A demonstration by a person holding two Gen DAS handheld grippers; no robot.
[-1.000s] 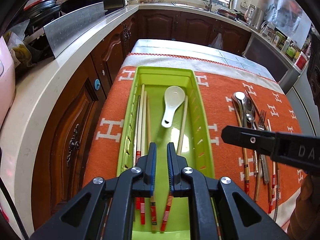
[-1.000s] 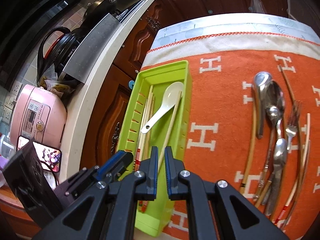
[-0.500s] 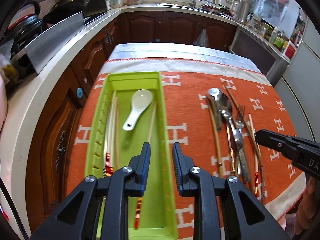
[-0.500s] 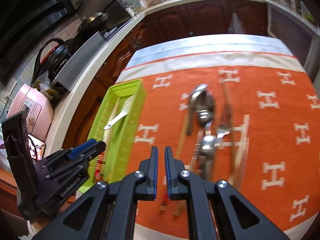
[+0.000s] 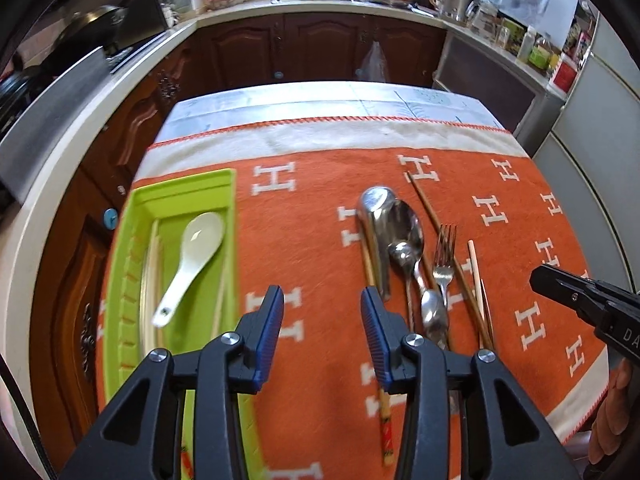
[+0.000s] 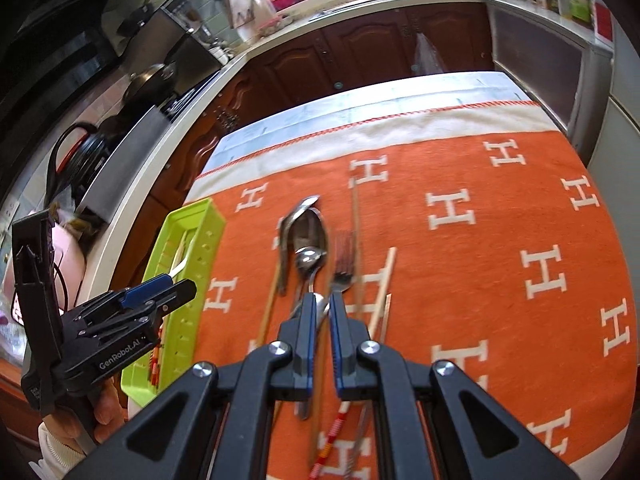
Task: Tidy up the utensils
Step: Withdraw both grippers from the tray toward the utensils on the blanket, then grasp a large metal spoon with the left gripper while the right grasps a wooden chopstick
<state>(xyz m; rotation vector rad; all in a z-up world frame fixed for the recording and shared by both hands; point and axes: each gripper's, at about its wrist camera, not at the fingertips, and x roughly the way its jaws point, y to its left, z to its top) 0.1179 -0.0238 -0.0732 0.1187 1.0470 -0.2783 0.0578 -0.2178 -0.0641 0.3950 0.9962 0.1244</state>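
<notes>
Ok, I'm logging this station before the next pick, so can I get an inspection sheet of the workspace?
Surface: orange blanket over the table.
Job's things: green tray holds a white spoon and chopsticks; metal spoons, fork and more chopsticks lie loose on the blanket.
Clutter: nothing seen.
Grippers: left gripper has just been opening, jaws empty; right gripper shut, above the loose pile.
Cables: nothing seen.
Surroundings: kitchen counter, wooden cabinets.
</notes>
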